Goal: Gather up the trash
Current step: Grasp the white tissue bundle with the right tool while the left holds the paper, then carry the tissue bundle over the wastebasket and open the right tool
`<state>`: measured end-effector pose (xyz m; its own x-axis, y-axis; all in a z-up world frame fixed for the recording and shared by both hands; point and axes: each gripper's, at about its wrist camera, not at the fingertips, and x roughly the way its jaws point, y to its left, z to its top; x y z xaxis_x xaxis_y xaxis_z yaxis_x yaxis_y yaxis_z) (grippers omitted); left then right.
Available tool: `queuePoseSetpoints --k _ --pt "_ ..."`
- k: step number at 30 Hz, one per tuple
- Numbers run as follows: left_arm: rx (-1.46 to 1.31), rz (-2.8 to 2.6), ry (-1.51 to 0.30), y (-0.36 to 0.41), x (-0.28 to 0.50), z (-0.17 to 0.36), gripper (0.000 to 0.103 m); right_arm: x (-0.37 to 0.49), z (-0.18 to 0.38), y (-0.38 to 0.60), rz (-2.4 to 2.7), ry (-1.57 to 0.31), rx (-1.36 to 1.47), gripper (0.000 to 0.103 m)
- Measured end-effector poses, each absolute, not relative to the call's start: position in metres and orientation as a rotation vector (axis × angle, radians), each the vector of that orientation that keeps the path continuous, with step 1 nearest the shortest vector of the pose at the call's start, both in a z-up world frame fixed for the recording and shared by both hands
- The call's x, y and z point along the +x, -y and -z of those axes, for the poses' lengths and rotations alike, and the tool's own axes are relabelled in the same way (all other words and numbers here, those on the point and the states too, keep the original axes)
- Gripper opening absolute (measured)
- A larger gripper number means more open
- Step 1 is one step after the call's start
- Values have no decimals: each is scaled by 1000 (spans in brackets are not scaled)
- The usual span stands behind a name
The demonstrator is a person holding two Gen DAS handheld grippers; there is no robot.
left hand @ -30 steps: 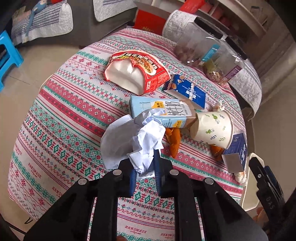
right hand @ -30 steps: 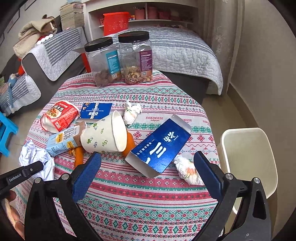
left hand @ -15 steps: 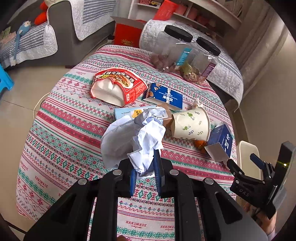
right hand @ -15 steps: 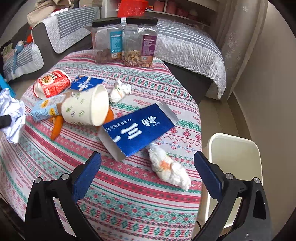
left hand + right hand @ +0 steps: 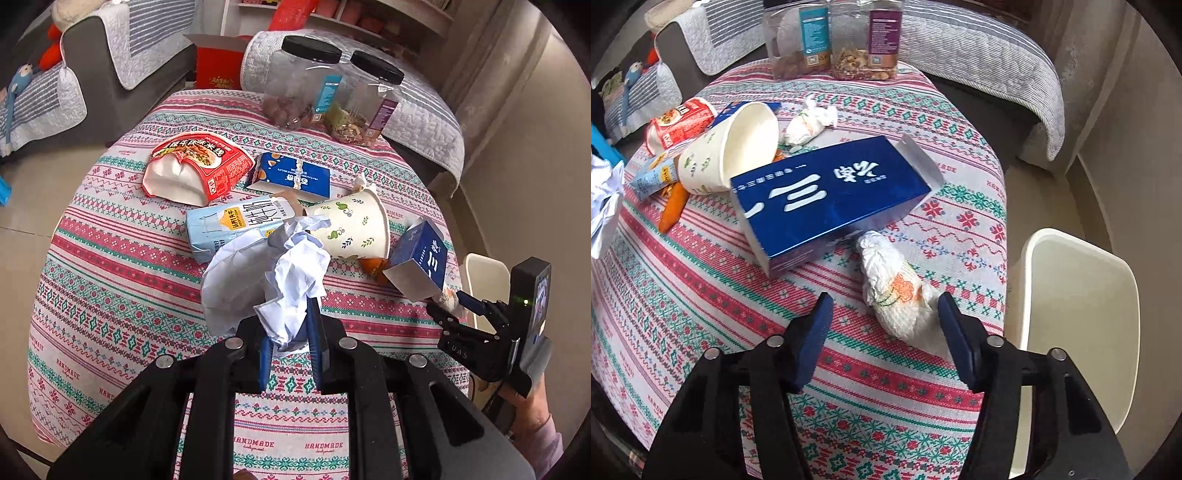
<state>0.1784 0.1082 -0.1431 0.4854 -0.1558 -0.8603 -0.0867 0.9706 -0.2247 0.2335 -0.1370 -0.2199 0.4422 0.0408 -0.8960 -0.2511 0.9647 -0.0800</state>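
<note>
On the table (image 5: 110,266), under a patterned cloth, the trash lies in a loose row across the middle. Toward the left edge sits a crushed red noodle cup (image 5: 195,166), open end up. Just right of it a torn blue packet (image 5: 291,177) lies flat, and in front of both a pale blue milk carton (image 5: 236,225) lies on its side. A white paper cup (image 5: 354,225) with leaf prints lies tipped over beside the carton, an orange peel (image 5: 674,206) poking out beneath it. Next comes a long blue box (image 5: 827,195), open at both ends, resting against the cup. Behind the box is a small knotted tissue (image 5: 809,122). At the far edge stand two clear jars (image 5: 332,92) with black lids.

The left gripper (image 5: 288,347) is clamped tight on a crumpled paper (image 5: 280,280), held up off the cloth. The right gripper (image 5: 882,332) is about half wide, its jaws just closing around a tissue wad (image 5: 897,295) near the right edge; the right pad touches it, the left pad stands clear. A cream bin (image 5: 1078,314) stands just past the right edge.
</note>
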Motion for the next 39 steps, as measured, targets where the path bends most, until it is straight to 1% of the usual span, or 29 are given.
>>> queuePoseSetpoints --k 2,9,11,22,30,39 --pt "-252 46 -1064 -108 179 143 17 236 221 143 -154 -1097 -197 39" --pt "-252 64 -1034 -103 177 139 17 235 215 149 -168 -1086 -122 33" --pt "-253 69 -1023 -102 176 136 17 232 209 146 -181 -1075 -122 29" --pt "-256 79 -968 -100 170 123 17 203 155 129 -242 -947 -130 28" --pt "-239 81 -926 -92 167 115 17 183 118 118 -290 -806 -102 28" --pt "-163 65 -788 -69 157 88 17 173 92 121 -252 -677 -67 28"
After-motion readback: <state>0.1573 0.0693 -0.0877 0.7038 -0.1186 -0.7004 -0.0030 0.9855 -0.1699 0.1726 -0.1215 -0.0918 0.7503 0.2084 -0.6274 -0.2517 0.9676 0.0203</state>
